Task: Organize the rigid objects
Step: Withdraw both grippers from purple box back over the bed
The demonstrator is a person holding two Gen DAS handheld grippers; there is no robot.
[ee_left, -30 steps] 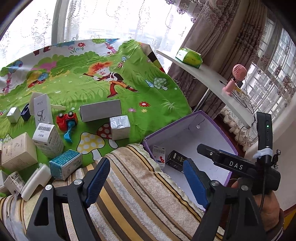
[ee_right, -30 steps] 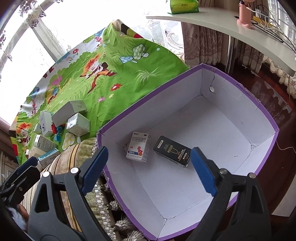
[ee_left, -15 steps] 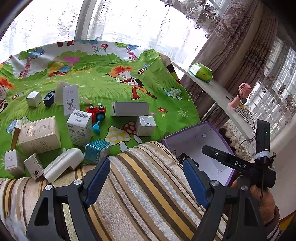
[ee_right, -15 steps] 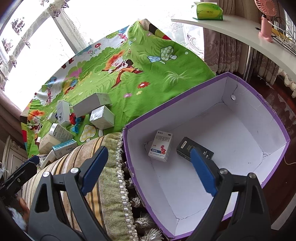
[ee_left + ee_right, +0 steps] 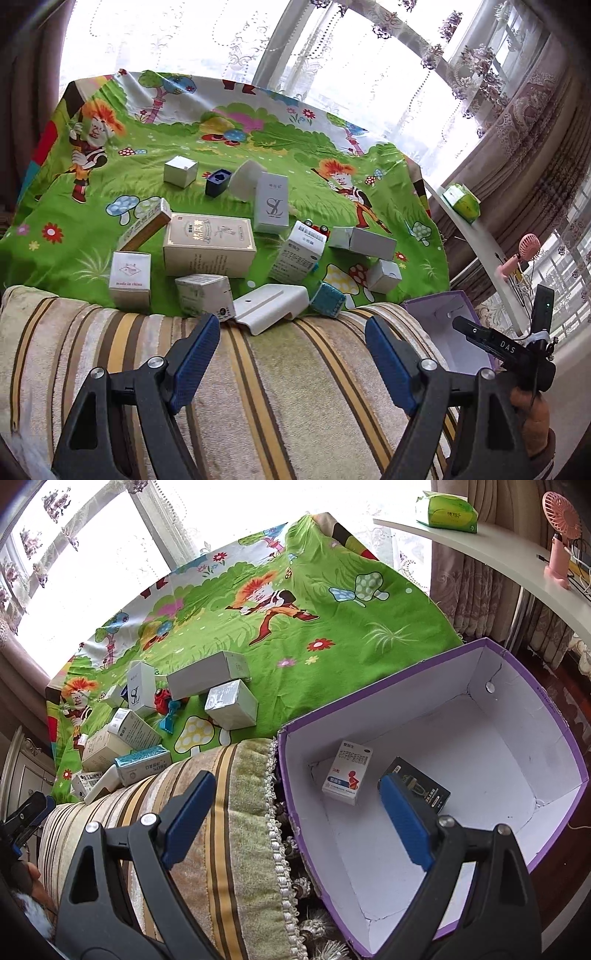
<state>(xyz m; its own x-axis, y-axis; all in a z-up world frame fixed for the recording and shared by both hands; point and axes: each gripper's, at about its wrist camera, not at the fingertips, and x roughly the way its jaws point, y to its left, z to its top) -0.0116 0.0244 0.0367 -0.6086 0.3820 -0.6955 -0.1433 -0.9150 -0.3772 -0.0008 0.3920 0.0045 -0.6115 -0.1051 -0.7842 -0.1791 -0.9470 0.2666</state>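
Several small cartons lie scattered on a green cartoon cloth [image 5: 258,147]: a large beige box [image 5: 208,245], a tall white box [image 5: 272,203], a teal box [image 5: 327,298] and a white plastic holder [image 5: 271,302]. My left gripper [image 5: 291,354] hangs open over a striped cushion [image 5: 277,387], just short of the holder. My right gripper [image 5: 295,812] is open above the edge of a purple box [image 5: 399,679]. Inside that box lie a white medicine carton [image 5: 347,771] and a black carton [image 5: 424,790]. Neither gripper holds anything.
A white shelf [image 5: 498,550] at the right carries a green tissue pack [image 5: 447,511] and a pink hand fan [image 5: 559,535]. Curtains and bright windows ring the bed. A red toy car [image 5: 162,698] sits among the cartons. A hand [image 5: 532,417] grips the right tool.
The left gripper has swung left, from over the purple box's edge toward the pile of cartons. The right gripper has drifted left, so the box sits further right in its view.
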